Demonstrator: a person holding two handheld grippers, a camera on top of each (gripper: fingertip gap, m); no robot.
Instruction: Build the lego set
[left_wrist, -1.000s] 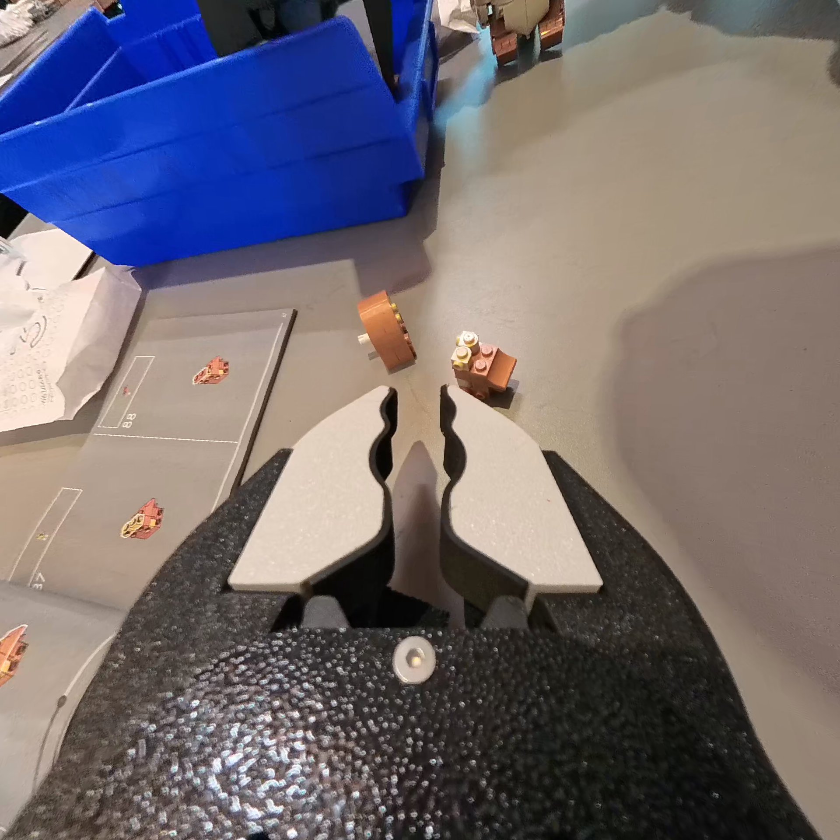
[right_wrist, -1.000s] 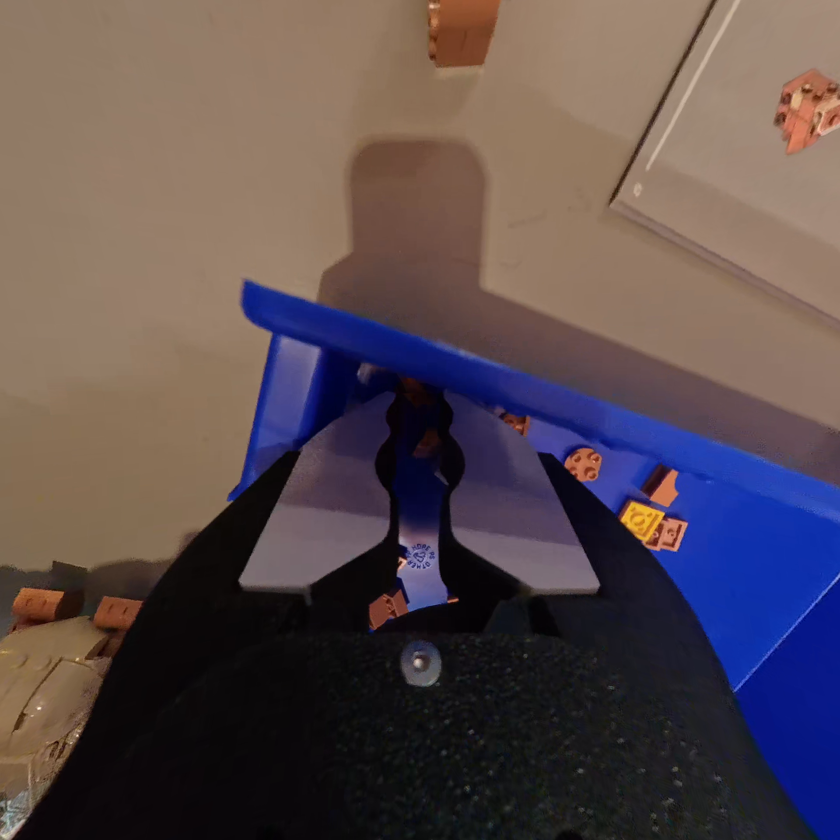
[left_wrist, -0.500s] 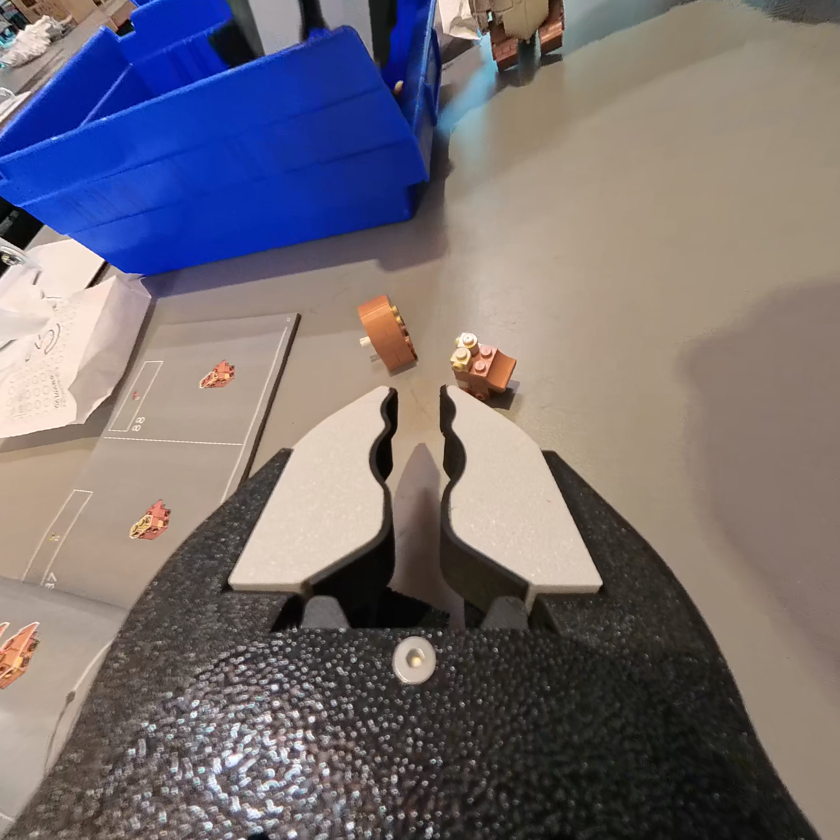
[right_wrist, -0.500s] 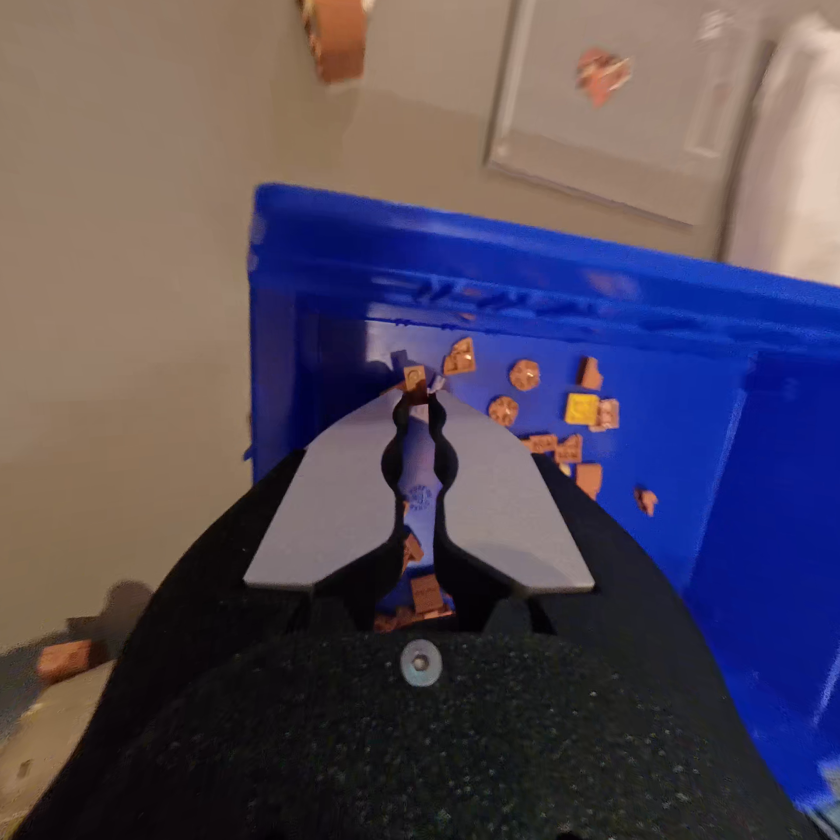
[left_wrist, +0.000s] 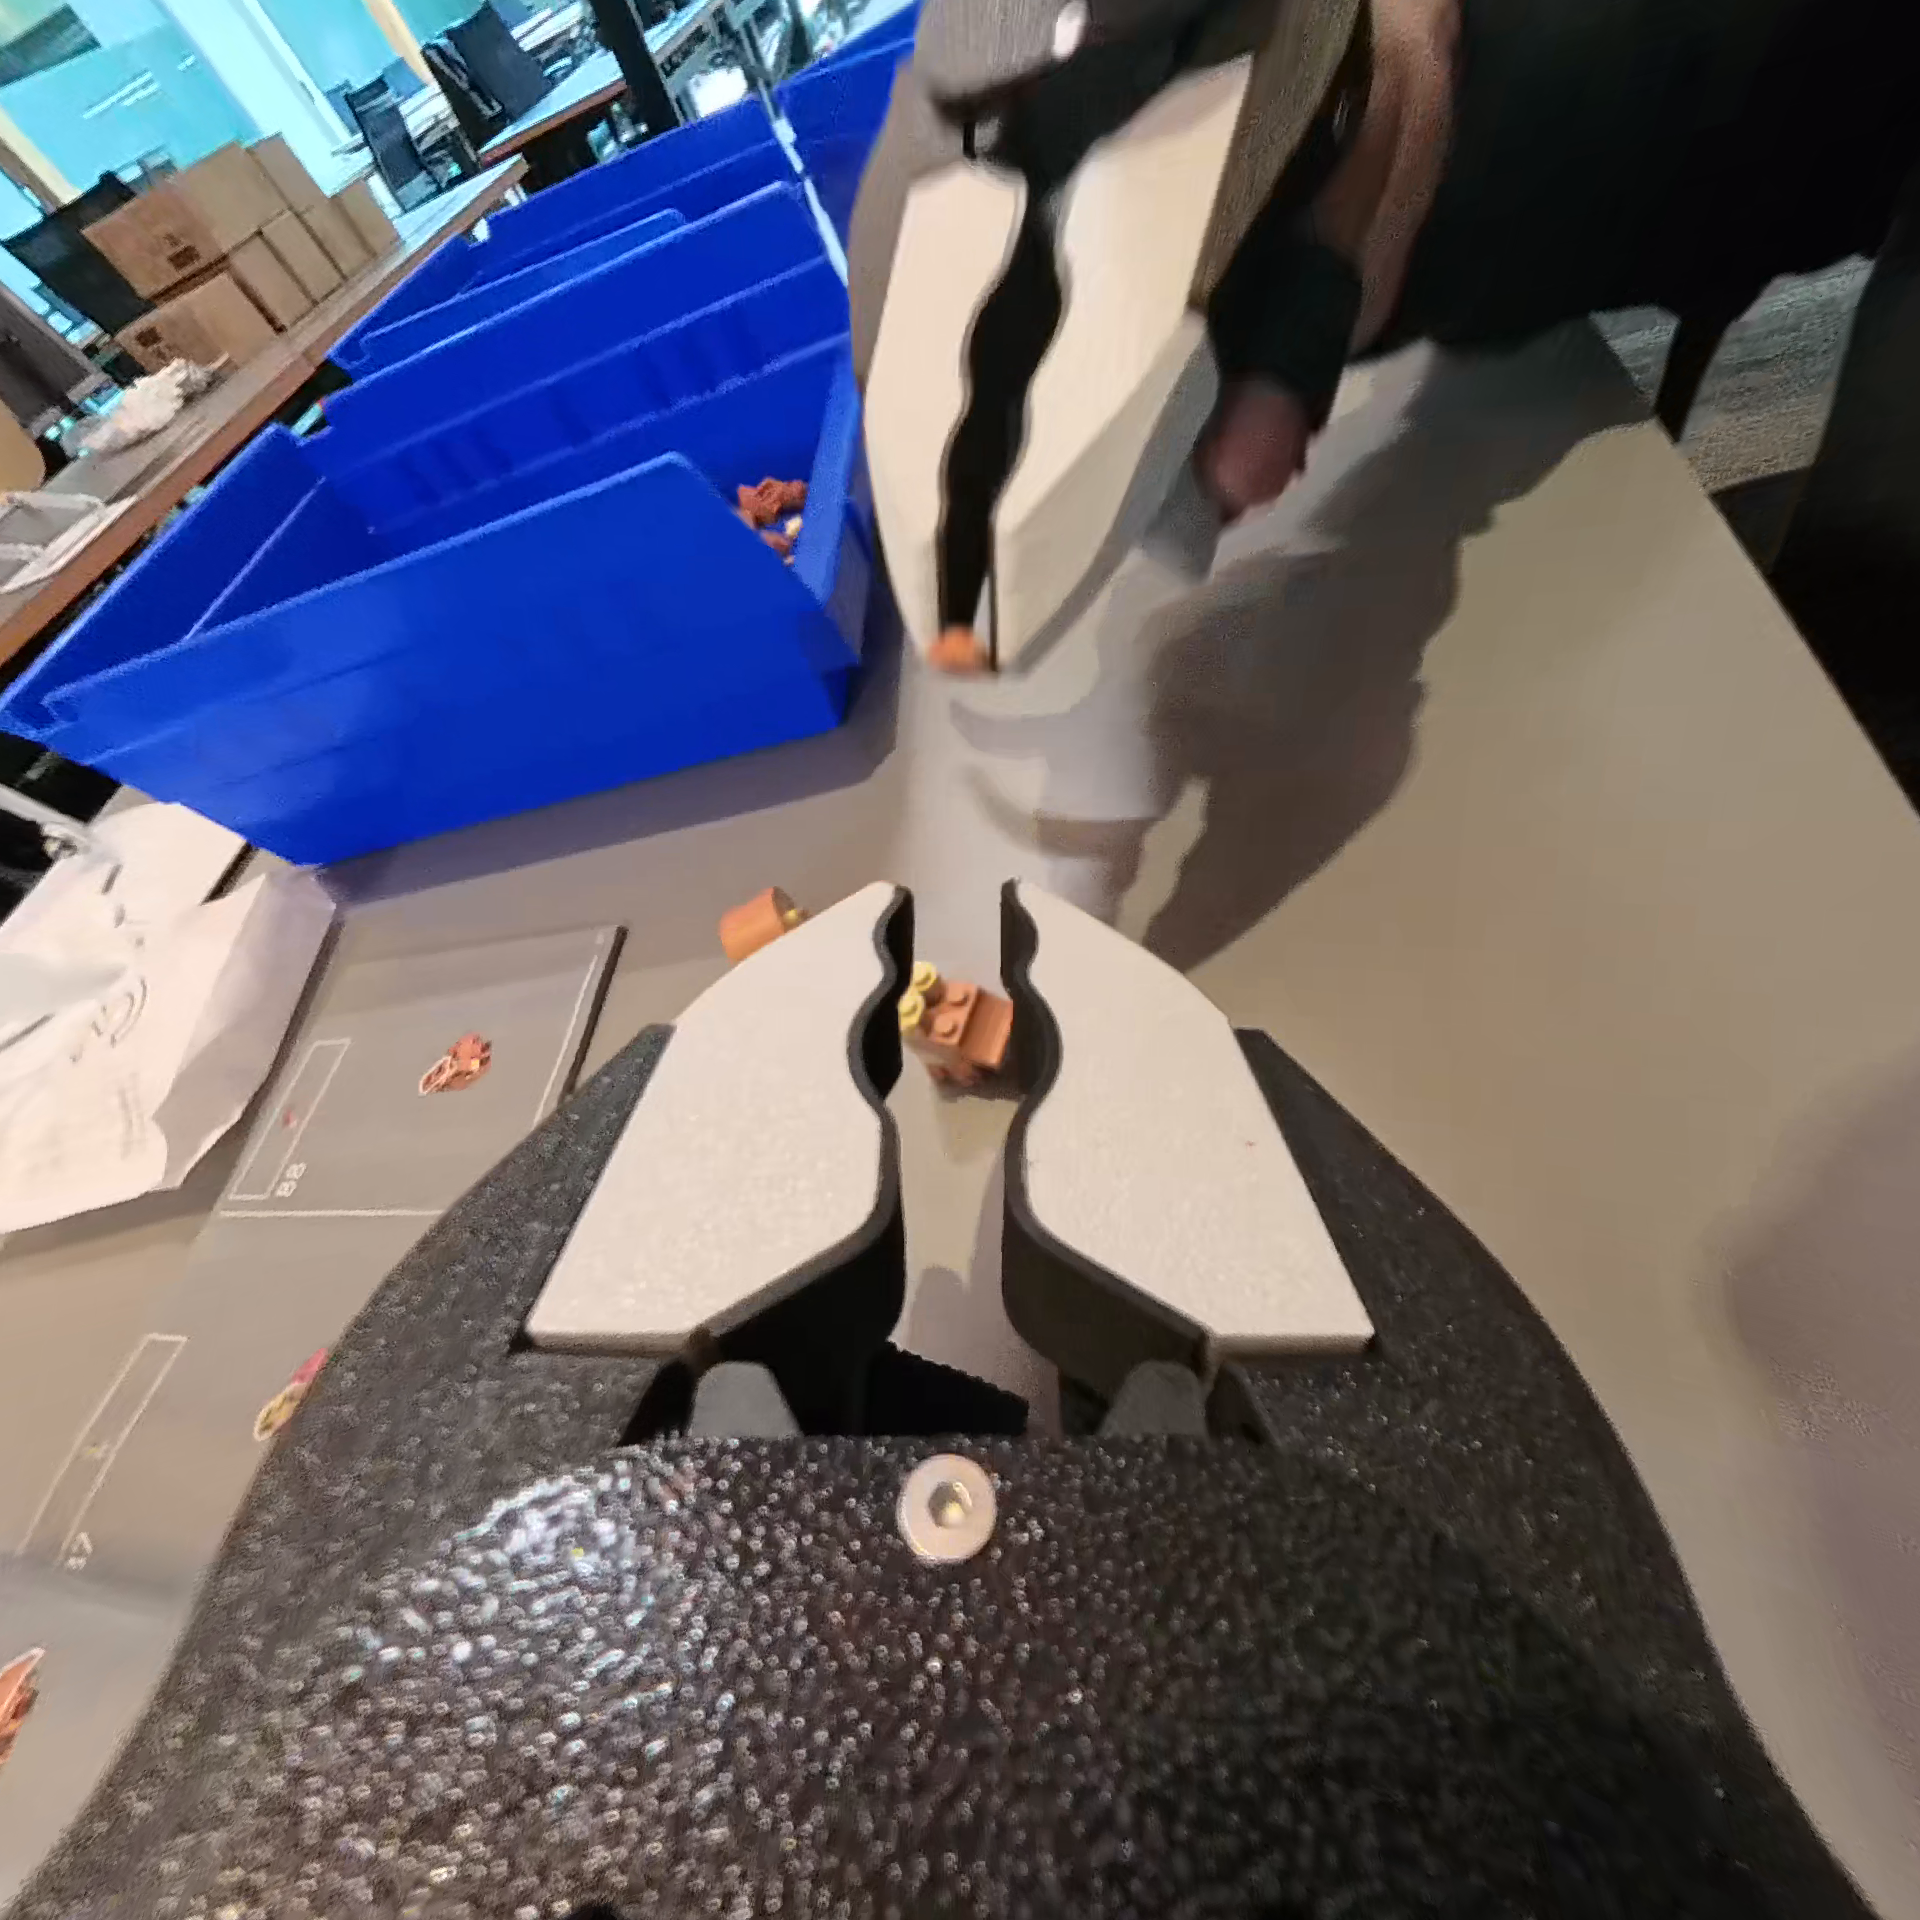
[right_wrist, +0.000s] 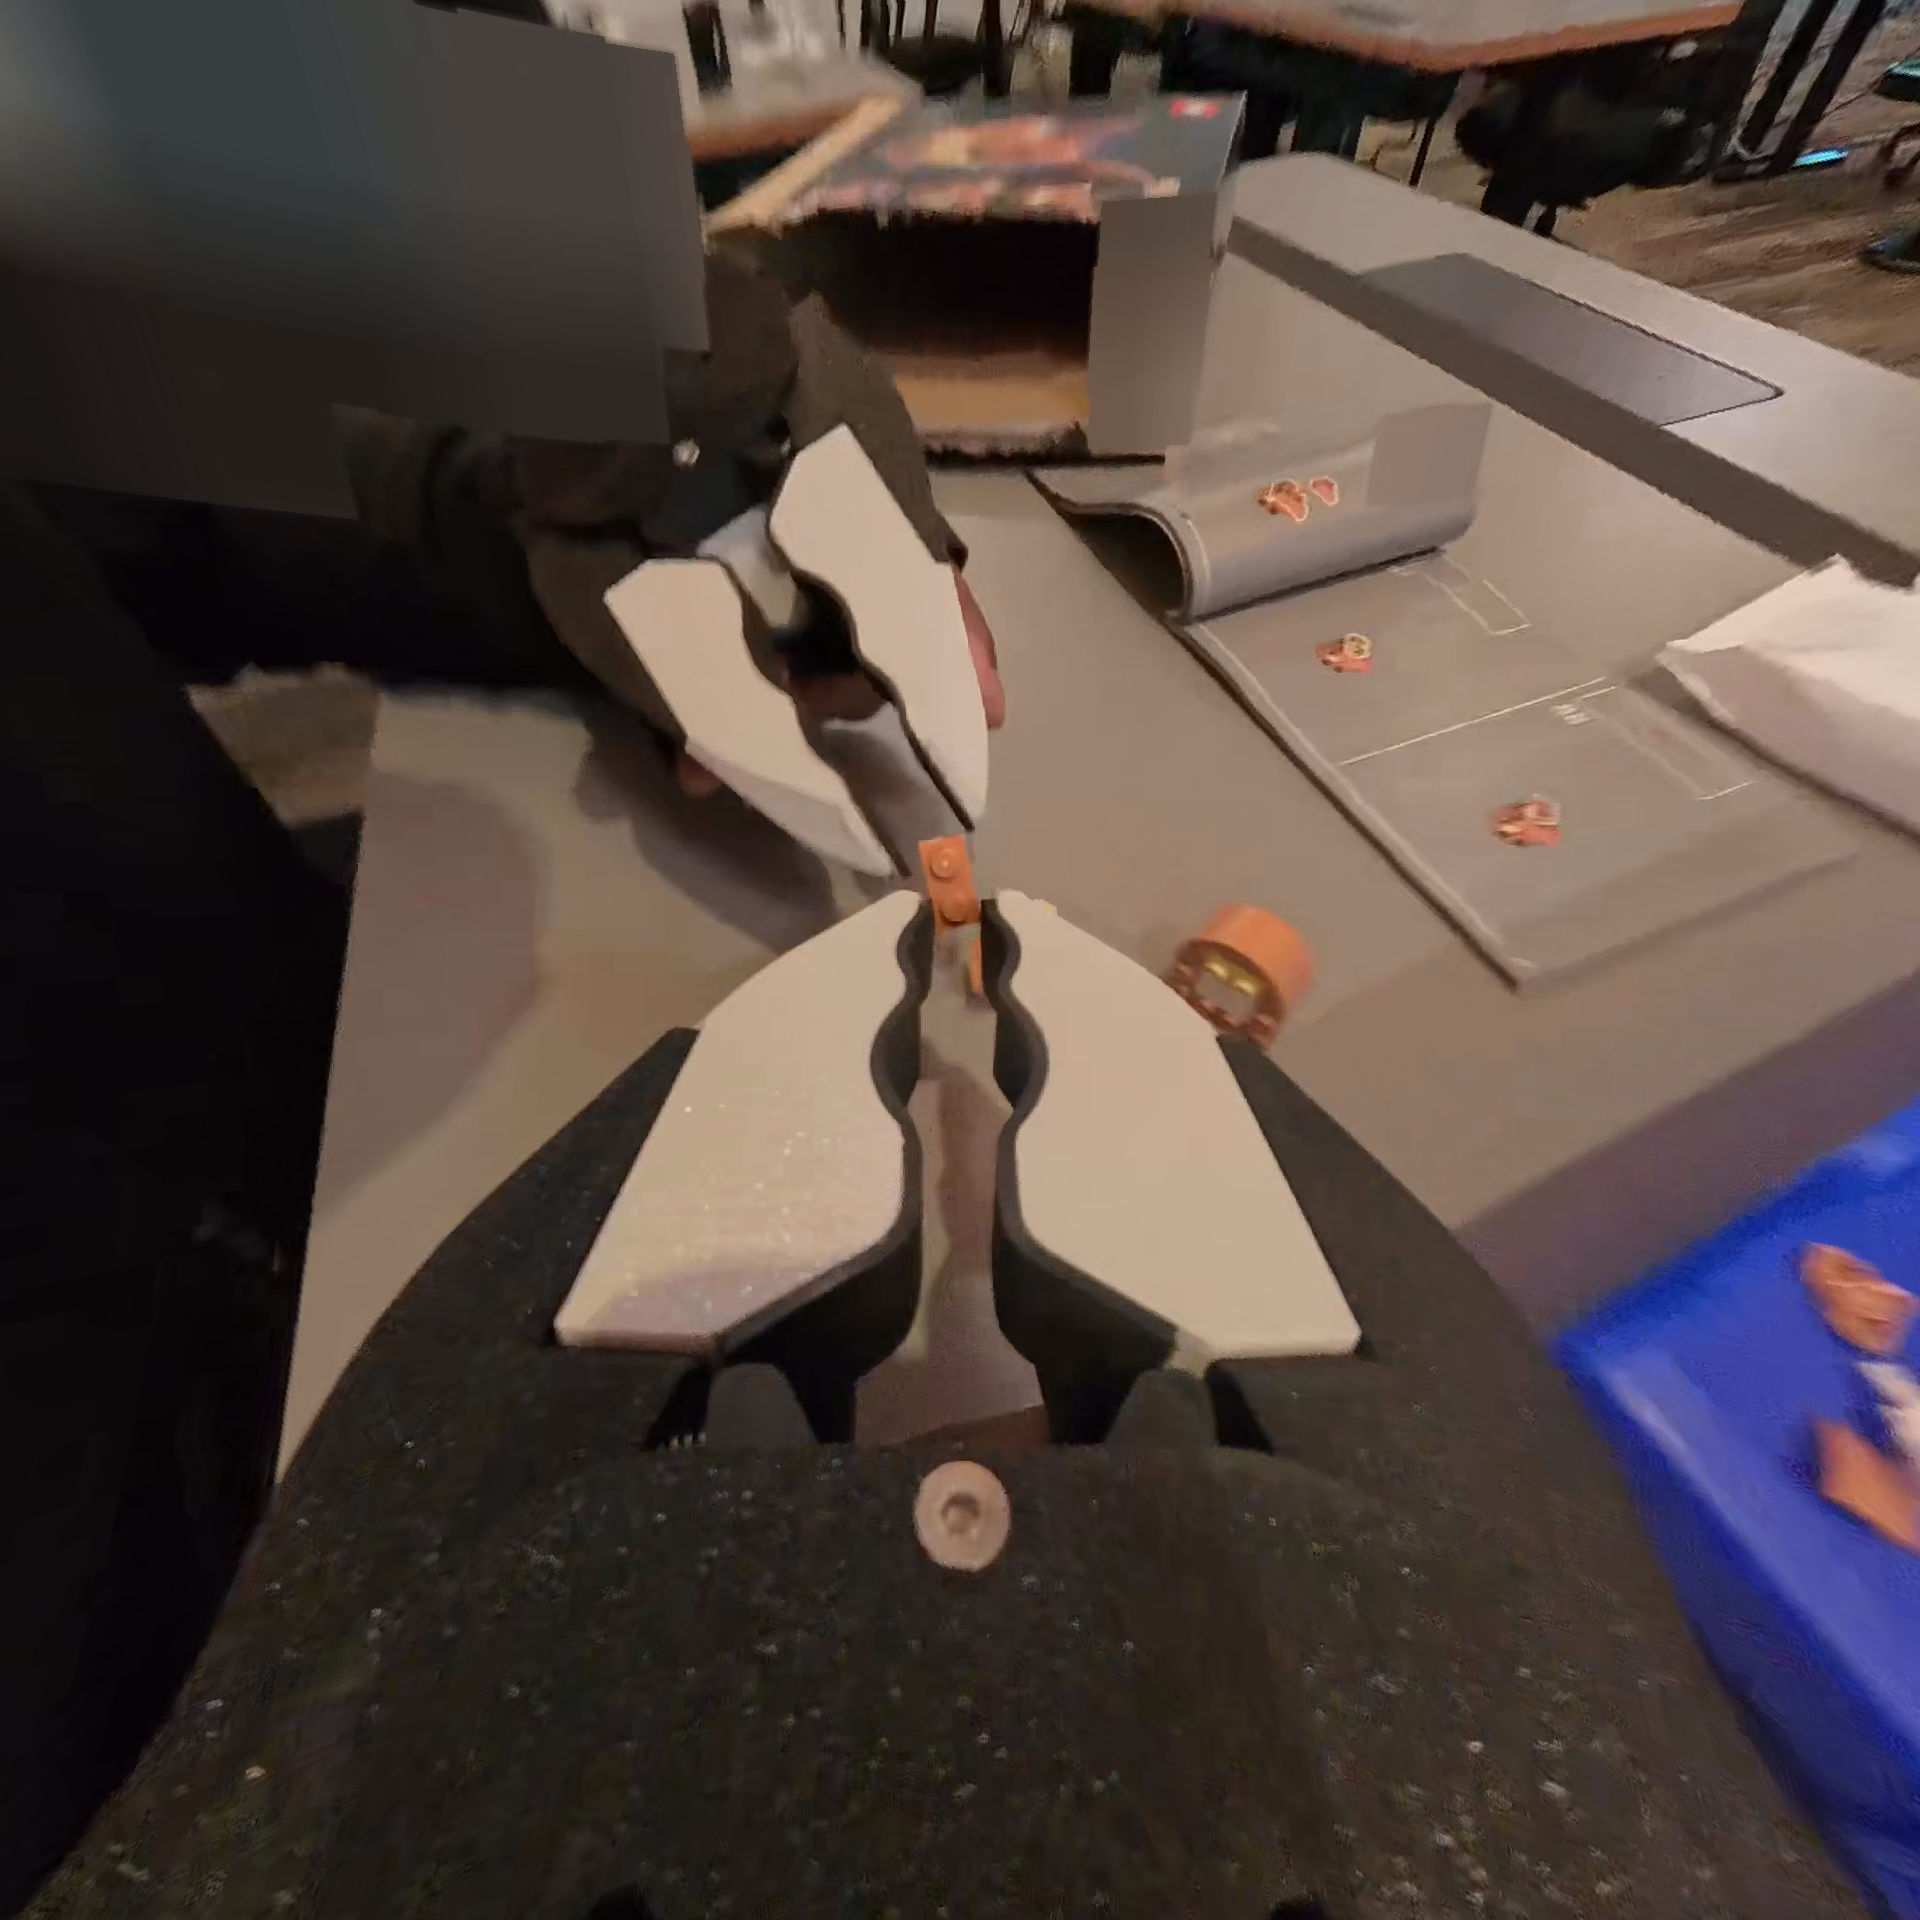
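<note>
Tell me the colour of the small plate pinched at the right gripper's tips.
Orange plate, clearest in the right wrist view.

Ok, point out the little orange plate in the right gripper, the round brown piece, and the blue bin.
Orange plate (right_wrist: 948, 878), right wrist view, studded face.
Round brown piece (right_wrist: 1242, 966), right wrist view, curved side.
Blue bin (left_wrist: 468, 675), left wrist view, front wall.

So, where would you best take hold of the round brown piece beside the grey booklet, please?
Grip the round brown piece across its two flat faces, coming down from above. It seems to stand on its curved rim on the table, so jaws on the rim would probably roll it; the faces are parallel.
</note>
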